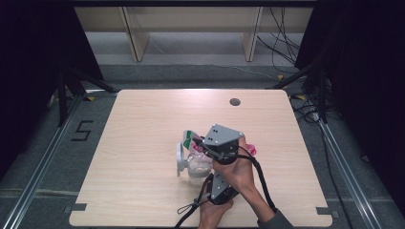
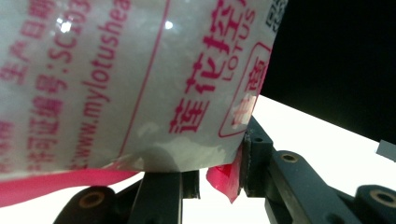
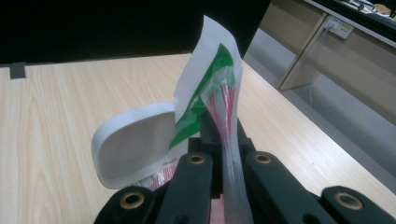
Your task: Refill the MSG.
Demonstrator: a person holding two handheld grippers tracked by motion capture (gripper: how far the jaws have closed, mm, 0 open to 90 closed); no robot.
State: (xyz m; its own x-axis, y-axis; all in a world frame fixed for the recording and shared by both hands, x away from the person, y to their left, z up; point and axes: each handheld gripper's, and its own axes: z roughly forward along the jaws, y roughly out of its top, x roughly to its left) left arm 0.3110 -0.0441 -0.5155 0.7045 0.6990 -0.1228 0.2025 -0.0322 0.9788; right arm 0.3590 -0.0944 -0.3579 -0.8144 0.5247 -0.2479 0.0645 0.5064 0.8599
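In the high view, a bag (image 1: 195, 151) is held near the middle of the counter (image 1: 143, 143), between the right gripper (image 1: 220, 143) and the left gripper (image 1: 217, 187) just behind it. In the left gripper view, the bag's (image 2: 140, 84) printed side is pressed by the jaws, which are clamped on its pink lower edge. In the right gripper view, the bag's twisted top (image 3: 224, 112) is pinched tight by the closed jaws, beside a white lid (image 3: 133, 147). The bag seems to be mid-opening; next, a steady pull apart is called for.

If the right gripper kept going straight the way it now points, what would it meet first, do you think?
The right gripper is shut on the plastic bag; beyond its tips there is the bag's upright top, then apparently bare table.
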